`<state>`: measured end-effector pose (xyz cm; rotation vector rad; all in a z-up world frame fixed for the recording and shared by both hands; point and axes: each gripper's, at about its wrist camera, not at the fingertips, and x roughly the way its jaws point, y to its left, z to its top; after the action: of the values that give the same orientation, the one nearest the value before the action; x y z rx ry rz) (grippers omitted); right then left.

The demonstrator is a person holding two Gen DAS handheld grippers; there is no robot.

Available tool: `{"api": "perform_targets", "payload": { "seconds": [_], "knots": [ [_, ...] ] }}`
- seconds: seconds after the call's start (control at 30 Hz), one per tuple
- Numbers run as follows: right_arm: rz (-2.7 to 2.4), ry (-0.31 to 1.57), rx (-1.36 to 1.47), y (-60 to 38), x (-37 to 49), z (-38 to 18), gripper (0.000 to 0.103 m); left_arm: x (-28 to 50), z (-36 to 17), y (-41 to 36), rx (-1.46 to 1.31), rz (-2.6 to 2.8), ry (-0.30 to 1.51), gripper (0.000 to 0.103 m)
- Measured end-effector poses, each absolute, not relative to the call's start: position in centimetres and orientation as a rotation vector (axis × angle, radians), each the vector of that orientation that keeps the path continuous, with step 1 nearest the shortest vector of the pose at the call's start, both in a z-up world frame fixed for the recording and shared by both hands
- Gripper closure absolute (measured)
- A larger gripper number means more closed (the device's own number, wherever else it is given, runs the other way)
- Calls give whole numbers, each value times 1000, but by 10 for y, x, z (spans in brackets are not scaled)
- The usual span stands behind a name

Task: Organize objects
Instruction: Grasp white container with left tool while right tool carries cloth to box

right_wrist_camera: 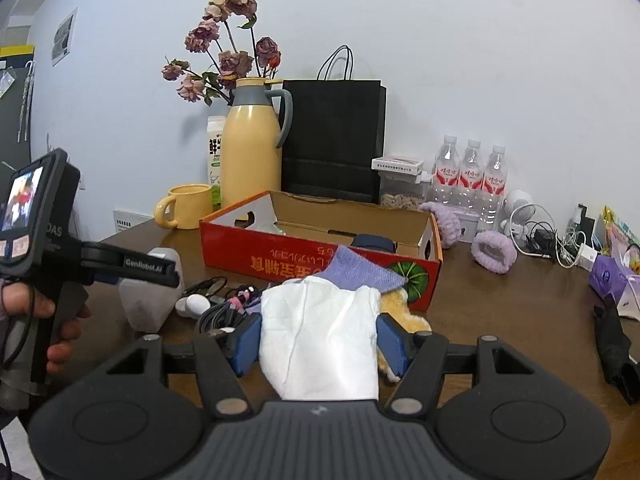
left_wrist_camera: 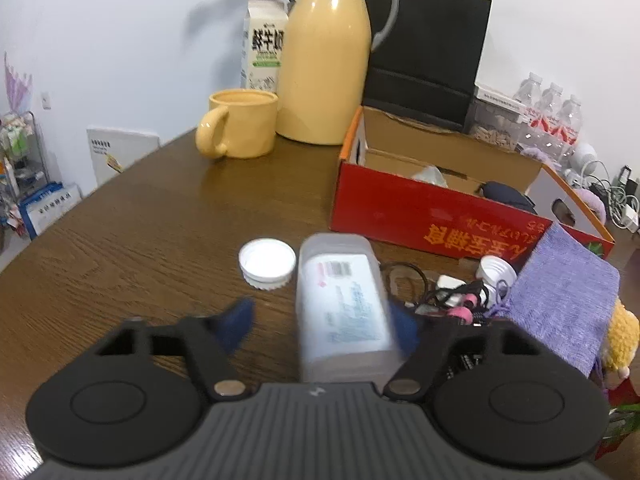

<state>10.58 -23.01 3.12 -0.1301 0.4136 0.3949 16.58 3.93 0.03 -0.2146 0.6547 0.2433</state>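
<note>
Tissue [right_wrist_camera: 320, 340], white and crumpled into a loose wad, fills the gap between the blue pads [right_wrist_camera: 394, 344] of the right claw [right_wrist_camera: 320, 344], which is clenched on it above the brown tabletop [right_wrist_camera: 512, 312], in front of the red cardboard box [right_wrist_camera: 320, 264]. A purple cloth [right_wrist_camera: 360, 270] and a yellow plush toy [right_wrist_camera: 402, 312] lie just behind the wad, against the box's front wall. The left claw [left_wrist_camera: 326, 326] stands wide apart, released, around a translucent plastic container [left_wrist_camera: 344, 300] with a printed white label; the container sits nearer the right-hand pad, but blur hides whether it touches that pad, and it is clear of the left-hand one. Its white ribbed lid [left_wrist_camera: 267, 263] lies upturned on the tabletop just beside it. A tangle of black cables [left_wrist_camera: 452, 296] sits between the container and the purple cloth. A yellow mug [left_wrist_camera: 240, 124] and a yellow jug [left_wrist_camera: 326, 56] stand behind the box.
</note>
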Motion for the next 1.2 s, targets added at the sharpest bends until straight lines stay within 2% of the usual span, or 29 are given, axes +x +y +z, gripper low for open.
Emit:
{"api": "perform_targets", "payload": {
  "seconds": [0.03, 0.07, 0.33, 0.6, 0.87, 1.2],
  "knots": [
    [395, 412, -131, -229, 107, 32, 42, 166, -1, 39, -216, 236, 662, 60],
    [396, 412, -132, -229, 110, 32, 42, 167, -2, 39, -214, 236, 667, 60],
    [401, 406, -127, -221, 126, 33, 42, 160, 7, 41, -191, 235, 613, 61],
    [411, 371, -127, -210, 154, 44, 42, 166, 50, 35, -161, 182, 485, 61],
    [429, 294, -145, -189, 206, 70, 42, 218, 84, 17, -110, 142, 409, 61],
    [425, 317, -195, -162, 301, 72, 43, 293, 84, 4, -90, 127, 412, 61]
  ]
}}
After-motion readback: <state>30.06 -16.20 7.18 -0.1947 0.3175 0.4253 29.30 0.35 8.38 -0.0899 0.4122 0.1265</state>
